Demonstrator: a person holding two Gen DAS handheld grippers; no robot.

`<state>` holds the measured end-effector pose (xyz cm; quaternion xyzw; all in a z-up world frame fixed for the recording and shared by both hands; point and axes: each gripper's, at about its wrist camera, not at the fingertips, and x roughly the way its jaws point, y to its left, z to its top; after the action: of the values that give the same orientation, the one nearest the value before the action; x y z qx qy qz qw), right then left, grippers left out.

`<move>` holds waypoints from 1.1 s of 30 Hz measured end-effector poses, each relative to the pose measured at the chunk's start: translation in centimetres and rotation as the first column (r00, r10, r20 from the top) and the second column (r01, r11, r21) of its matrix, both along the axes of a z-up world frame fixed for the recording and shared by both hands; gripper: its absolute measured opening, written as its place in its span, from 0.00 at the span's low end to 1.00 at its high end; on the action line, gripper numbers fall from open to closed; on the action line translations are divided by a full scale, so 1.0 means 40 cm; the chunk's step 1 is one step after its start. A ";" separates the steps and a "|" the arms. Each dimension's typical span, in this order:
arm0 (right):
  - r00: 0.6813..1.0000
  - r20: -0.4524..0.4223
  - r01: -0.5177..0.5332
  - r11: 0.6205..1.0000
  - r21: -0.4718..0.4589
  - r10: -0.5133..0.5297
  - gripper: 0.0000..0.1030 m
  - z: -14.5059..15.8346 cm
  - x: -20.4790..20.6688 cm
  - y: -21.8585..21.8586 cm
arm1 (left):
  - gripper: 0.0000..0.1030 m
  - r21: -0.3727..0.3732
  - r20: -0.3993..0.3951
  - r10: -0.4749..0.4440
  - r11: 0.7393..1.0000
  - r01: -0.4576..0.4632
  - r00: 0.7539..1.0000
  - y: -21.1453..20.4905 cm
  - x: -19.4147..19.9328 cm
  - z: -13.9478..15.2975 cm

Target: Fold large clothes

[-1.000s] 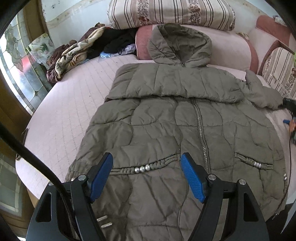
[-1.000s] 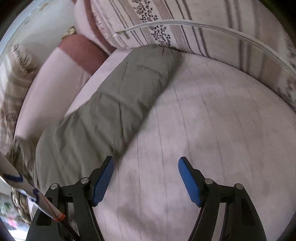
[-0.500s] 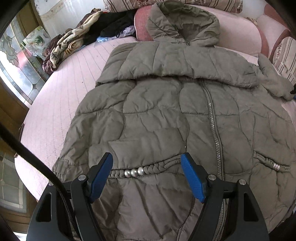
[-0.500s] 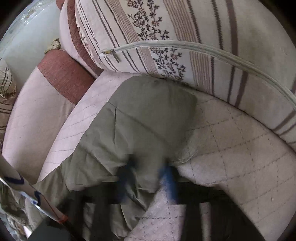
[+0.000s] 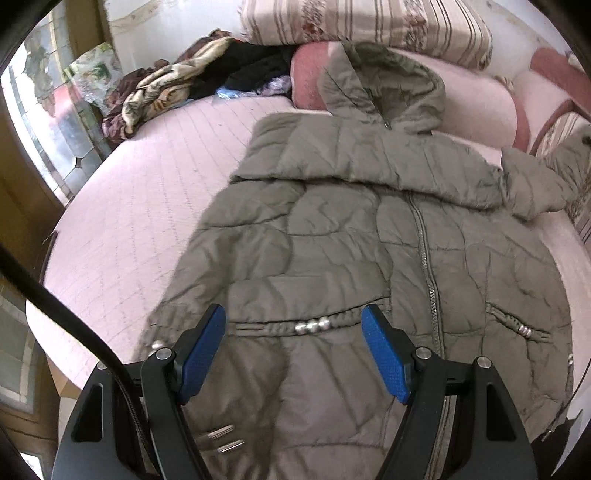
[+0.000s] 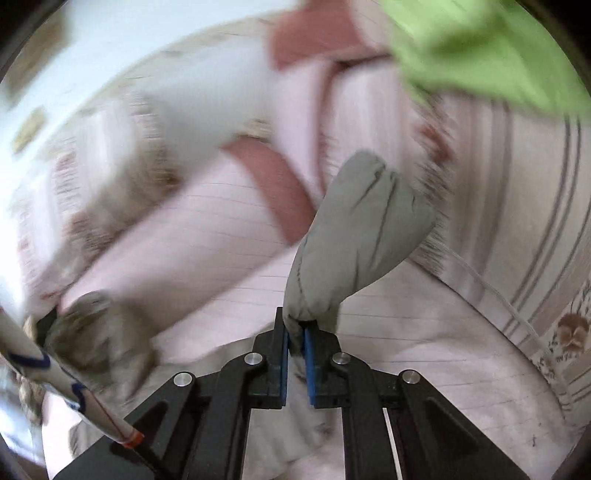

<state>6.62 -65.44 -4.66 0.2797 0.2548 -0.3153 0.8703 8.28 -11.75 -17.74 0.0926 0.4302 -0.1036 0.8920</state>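
An olive quilted hooded jacket (image 5: 351, 229) lies front up on the pink bed (image 5: 140, 206), its hood toward the pillows. Its left sleeve is folded across the chest. My left gripper (image 5: 293, 341) is open and empty above the jacket's lower left front, near the beaded pocket trim. In the right wrist view my right gripper (image 6: 295, 332) is shut on the cuff end of the jacket's right sleeve (image 6: 354, 236) and holds it lifted off the bed. In the left wrist view that sleeve (image 5: 539, 184) rises at the far right.
Striped pillows (image 5: 369, 22) and pink bolsters (image 5: 480, 103) line the back of the bed. A heap of other clothes (image 5: 192, 85) lies at the back left. A window (image 5: 44, 122) stands at the left. Something bright green (image 6: 491, 51) shows at the right wrist view's upper right.
My right gripper has shut on the sleeve cuff and lifted it off the bed. My left gripper has pulled back a little and stays open over the jacket's lower front.
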 end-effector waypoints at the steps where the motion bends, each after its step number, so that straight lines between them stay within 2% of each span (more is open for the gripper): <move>1: 0.999 0.010 -0.051 0.998 -0.020 0.052 0.08 0.033 0.019 0.060 | 0.73 -0.004 0.005 0.005 1.000 -0.005 1.000 0.007 -0.005 0.005; 4: 0.982 0.030 -0.184 0.982 -0.045 0.185 0.08 0.081 0.080 0.219 | 0.73 -0.027 0.021 0.033 0.999 -0.032 0.999 0.060 -0.019 0.026; 8: 0.943 0.005 -0.331 0.942 -0.062 0.332 0.08 0.071 0.181 0.408 | 0.73 -0.062 0.028 0.076 0.995 -0.074 0.997 0.131 -0.025 0.043; 11: 0.896 -0.063 -0.443 0.896 -0.043 0.440 0.08 -0.006 0.272 0.567 | 0.73 -0.078 0.032 0.111 0.991 -0.108 0.993 0.185 -0.021 0.049; 15: 0.837 -0.181 -0.525 0.851 -0.005 0.516 0.08 -0.162 0.366 0.723 | 0.73 -0.085 0.037 0.158 0.984 -0.155 0.987 0.249 -0.011 0.052; 19: 0.788 -0.281 -0.556 0.829 0.059 0.548 0.09 -0.312 0.420 0.801 | 0.73 -0.086 0.050 0.194 0.978 -0.189 0.980 0.296 0.006 0.063; 21: 0.776 -0.326 -0.545 0.834 0.086 0.541 0.10 -0.376 0.426 0.835 | 0.73 -0.087 0.063 0.201 0.977 -0.195 0.978 0.306 0.016 0.074; 24: 0.756 -0.351 -0.560 0.823 0.091 0.553 0.14 -0.403 0.414 0.850 | 0.73 -0.100 0.071 0.185 0.979 -0.177 0.980 0.306 0.041 0.098; 25: 0.750 -0.349 -0.571 0.816 0.087 0.562 0.22 -0.395 0.408 0.855 | 0.73 -0.114 0.069 0.174 0.980 -0.166 0.982 0.303 0.052 0.106; 26: 0.737 -0.328 -0.596 0.797 0.094 0.591 0.43 -0.381 0.390 0.856 | 0.73 -0.123 0.066 0.169 0.979 -0.160 0.983 0.298 0.059 0.111; 27: 0.734 -0.308 -0.610 0.787 0.095 0.606 0.59 -0.365 0.377 0.853 | 0.73 -0.139 0.058 0.158 0.979 -0.149 0.986 0.289 0.078 0.120; 28: 0.740 -0.294 -0.613 0.786 0.074 0.605 0.84 -0.341 0.362 0.851 | 0.73 -0.150 0.052 0.149 0.979 -0.139 0.988 0.280 0.091 0.126; 30: 0.763 -0.278 -0.610 0.792 -0.012 0.584 0.88 -0.301 0.318 0.853 | 0.74 -0.192 0.040 0.115 0.976 -0.106 0.993 0.252 0.131 0.139; 31: 0.757 -0.273 -0.620 0.784 -0.015 0.594 0.88 -0.287 0.293 0.843 | 0.75 -0.205 0.036 0.095 0.975 -0.086 0.995 0.232 0.155 0.142; 33: 0.768 -0.249 -0.612 0.791 -0.011 0.590 0.88 -0.264 0.236 0.810 | 0.75 -0.205 0.018 0.067 0.977 -0.062 0.998 0.186 0.199 0.139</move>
<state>16.06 -33.04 -15.23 0.1044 0.4160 -0.0620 0.9012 16.25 -4.29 -12.16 -0.0123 0.4088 -0.1170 0.9050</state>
